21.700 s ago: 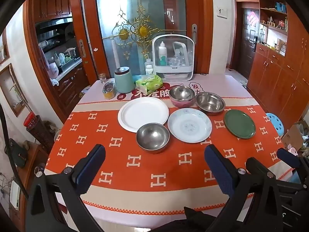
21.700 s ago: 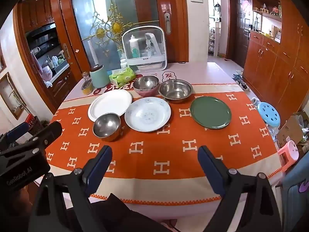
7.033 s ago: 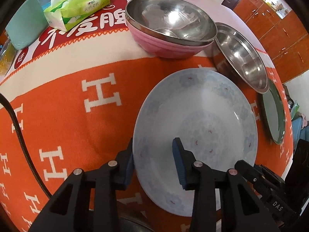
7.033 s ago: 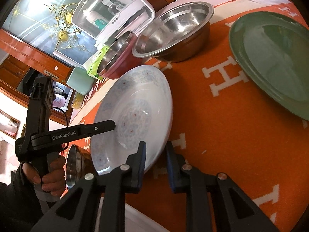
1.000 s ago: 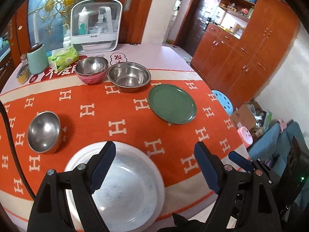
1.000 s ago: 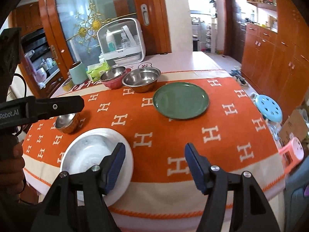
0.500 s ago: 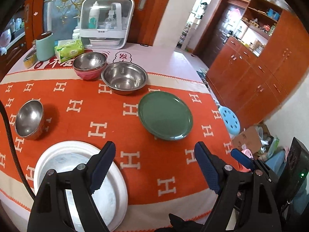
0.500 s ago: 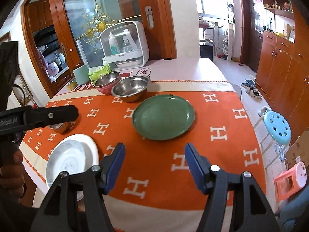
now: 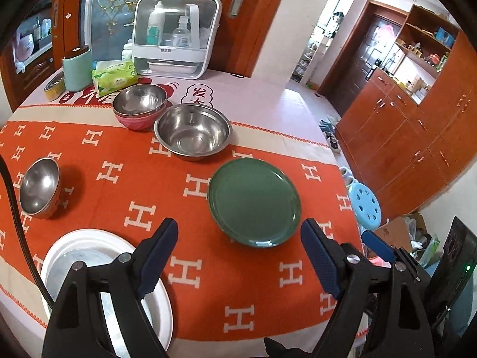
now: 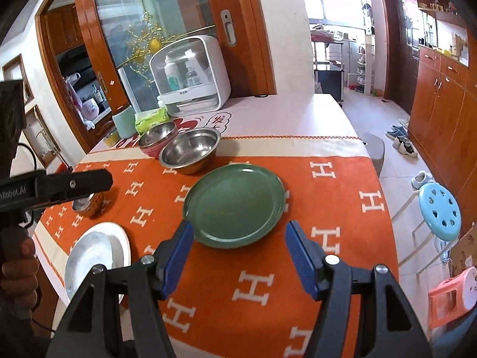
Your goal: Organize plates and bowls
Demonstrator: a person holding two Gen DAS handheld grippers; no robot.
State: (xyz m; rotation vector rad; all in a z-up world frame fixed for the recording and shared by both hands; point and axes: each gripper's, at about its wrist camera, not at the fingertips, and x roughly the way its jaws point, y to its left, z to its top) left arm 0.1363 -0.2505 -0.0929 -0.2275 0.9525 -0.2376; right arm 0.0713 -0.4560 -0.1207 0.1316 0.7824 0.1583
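Observation:
A green plate lies on the orange cloth, just beyond both grippers. My left gripper is open above the cloth with nothing between its fingers. My right gripper is open too, its fingers on either side of the green plate's near rim without touching it. A patterned plate sits stacked in a white plate at the near left edge. A small steel bowl stands left. A large steel bowl and a steel bowl nested in a pink bowl stand further back.
At the back of the table stand a white bottle caddy, a green tissue pack and a mint canister. A blue stool and a pink stool stand on the floor at the table's right. A hand holds the left gripper's handle.
Both grippers have swung right, from over the stacked white plate toward the green plate, which now sits centred ahead of them. Jaw openings look unchanged.

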